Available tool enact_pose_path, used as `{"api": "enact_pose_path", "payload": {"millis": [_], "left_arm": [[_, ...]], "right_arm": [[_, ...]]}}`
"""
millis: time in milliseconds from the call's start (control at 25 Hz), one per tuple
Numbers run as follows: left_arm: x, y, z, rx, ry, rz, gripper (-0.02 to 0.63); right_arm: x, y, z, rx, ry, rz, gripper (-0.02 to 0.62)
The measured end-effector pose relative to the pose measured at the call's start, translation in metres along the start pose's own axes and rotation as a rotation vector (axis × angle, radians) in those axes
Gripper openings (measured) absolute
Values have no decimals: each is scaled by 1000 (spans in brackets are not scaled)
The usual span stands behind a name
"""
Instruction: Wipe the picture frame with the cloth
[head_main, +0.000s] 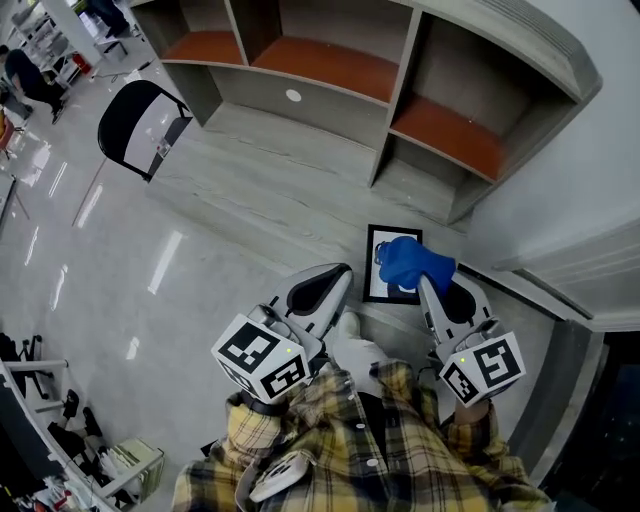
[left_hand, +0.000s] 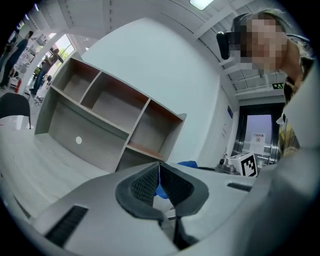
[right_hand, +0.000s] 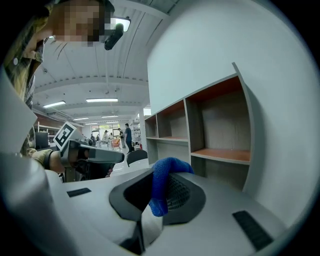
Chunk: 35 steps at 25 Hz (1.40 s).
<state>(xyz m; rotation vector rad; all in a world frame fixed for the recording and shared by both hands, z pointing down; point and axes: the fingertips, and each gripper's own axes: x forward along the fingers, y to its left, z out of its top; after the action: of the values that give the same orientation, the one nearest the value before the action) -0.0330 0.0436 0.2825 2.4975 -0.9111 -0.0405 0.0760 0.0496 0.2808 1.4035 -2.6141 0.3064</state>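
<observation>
The picture frame (head_main: 383, 268), black-edged with a white inside, lies flat on the grey desk in front of me. A blue cloth (head_main: 412, 262) is bunched over its right side, pinched in my right gripper (head_main: 426, 284). In the right gripper view the cloth (right_hand: 164, 176) folds up out of the shut jaws of the right gripper (right_hand: 158, 196). My left gripper (head_main: 341, 272) hovers just left of the frame, shut and holding nothing. In the left gripper view, the left gripper (left_hand: 159, 183) has its pads together, with a bit of the cloth (left_hand: 186, 163) showing beyond them.
A grey shelf unit (head_main: 400, 90) with orange-brown boards stands along the desk's far side, against a white wall (head_main: 560, 190) on the right. A black chair (head_main: 140, 125) stands on the shiny floor (head_main: 90, 260) to the left. People move about in the far background.
</observation>
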Motion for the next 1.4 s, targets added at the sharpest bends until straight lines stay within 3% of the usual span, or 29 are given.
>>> {"api": "enact_pose_path", "payload": {"millis": [280, 680, 1080, 1400], "left_arm": [[51, 18, 31, 35, 7, -10, 13], [101, 48, 29, 7, 106, -114, 13], [122, 92, 32, -8, 262, -344, 14], [140, 117, -38, -75, 472, -417, 13]], "right_arm": [[30, -46, 29, -13, -44, -6, 41], [53, -77, 16, 51, 5, -111, 41], [82, -77, 8, 134, 37, -408, 41], [87, -72, -32, 220, 105, -578, 41]]}}
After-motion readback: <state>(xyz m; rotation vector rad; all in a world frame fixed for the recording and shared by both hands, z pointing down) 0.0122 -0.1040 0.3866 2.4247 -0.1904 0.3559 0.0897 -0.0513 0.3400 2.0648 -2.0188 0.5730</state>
